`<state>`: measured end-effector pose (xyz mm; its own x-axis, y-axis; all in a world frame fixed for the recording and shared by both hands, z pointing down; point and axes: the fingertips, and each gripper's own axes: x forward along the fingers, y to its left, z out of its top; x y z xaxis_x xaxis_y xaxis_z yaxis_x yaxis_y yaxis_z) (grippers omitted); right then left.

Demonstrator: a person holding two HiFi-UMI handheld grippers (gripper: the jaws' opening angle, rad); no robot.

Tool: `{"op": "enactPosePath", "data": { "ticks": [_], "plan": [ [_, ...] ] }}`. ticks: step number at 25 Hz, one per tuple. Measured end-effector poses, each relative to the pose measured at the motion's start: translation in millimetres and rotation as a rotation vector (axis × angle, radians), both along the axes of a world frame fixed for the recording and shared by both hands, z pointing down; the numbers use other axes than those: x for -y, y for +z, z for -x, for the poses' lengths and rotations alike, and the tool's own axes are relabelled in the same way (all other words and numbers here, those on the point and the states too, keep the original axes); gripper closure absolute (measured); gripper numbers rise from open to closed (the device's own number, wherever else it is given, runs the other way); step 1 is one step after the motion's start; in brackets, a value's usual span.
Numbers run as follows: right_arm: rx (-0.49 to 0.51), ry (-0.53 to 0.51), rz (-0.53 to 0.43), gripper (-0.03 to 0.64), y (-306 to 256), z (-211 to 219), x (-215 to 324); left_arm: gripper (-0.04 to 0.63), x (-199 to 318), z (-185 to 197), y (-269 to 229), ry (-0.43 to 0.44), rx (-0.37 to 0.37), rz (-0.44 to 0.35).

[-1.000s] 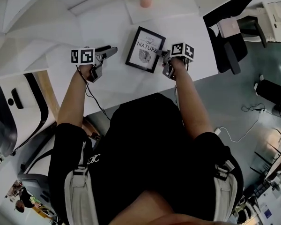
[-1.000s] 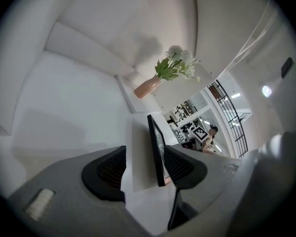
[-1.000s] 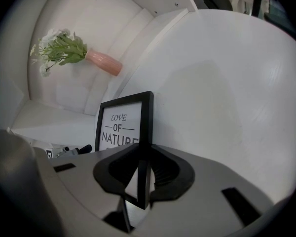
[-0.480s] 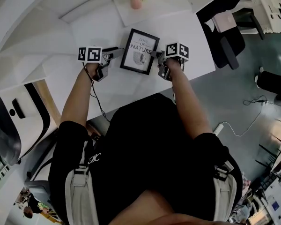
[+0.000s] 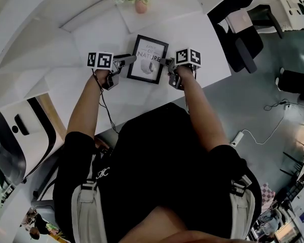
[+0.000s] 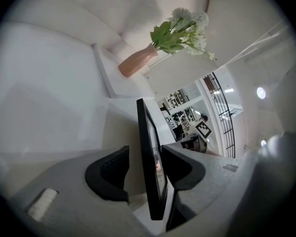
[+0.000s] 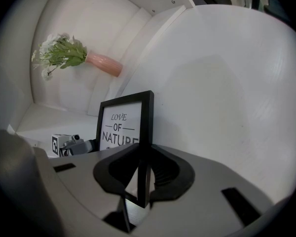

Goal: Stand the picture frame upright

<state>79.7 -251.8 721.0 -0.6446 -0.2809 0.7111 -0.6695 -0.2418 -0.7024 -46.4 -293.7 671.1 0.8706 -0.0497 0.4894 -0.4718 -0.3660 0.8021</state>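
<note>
A black picture frame (image 5: 148, 58) with a "LOVE OF NATURE" print is held over the white table (image 5: 192, 34), its face still showing to the head view. My right gripper (image 5: 165, 63) is shut on the frame's right edge; in the right gripper view the frame (image 7: 123, 122) rises from between the pads of that gripper (image 7: 140, 164). My left gripper (image 5: 127, 61) has the frame's left edge (image 6: 144, 122) between its jaws. Those jaws (image 6: 145, 157) are closing, and a gap still shows at one pad.
A pink vase (image 5: 140, 5) of white flowers stands on a raised white step just beyond the frame. A black chair (image 5: 243, 39) sits off the table's right end. White wall panels rise to the left and behind.
Both grippers and the frame have shifted farther from me, toward the vase. The left gripper, apart from the frame before, now has the frame's left edge between its jaws.
</note>
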Motion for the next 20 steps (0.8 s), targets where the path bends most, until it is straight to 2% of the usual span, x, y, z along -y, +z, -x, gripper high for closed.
{"op": "enactPosePath", "data": {
  "ticks": [3,6,7,12,17,20],
  "plan": [
    [0.002,-0.003,-0.001,0.540,-1,0,0,0.390,-2,-3,3,0.014,0.018,0.000],
    [0.002,-0.010,-0.002,0.539,-1,0,0,0.492,-3,-4,6,0.036,0.046,-0.008],
    [0.000,-0.013,-0.002,0.539,-1,0,1,0.500,-4,-5,6,0.042,0.047,-0.007],
    [0.005,-0.015,-0.009,0.540,0,0,3,0.503,-4,-6,4,0.042,0.040,-0.005],
    [0.006,-0.010,-0.024,0.541,0,-1,0,0.510,-4,-8,-4,-0.019,0.026,-0.025],
    [-0.016,-0.011,-0.049,0.543,-2,-2,-2,0.509,-10,-8,-7,-0.027,0.032,-0.041]
  ]
}}
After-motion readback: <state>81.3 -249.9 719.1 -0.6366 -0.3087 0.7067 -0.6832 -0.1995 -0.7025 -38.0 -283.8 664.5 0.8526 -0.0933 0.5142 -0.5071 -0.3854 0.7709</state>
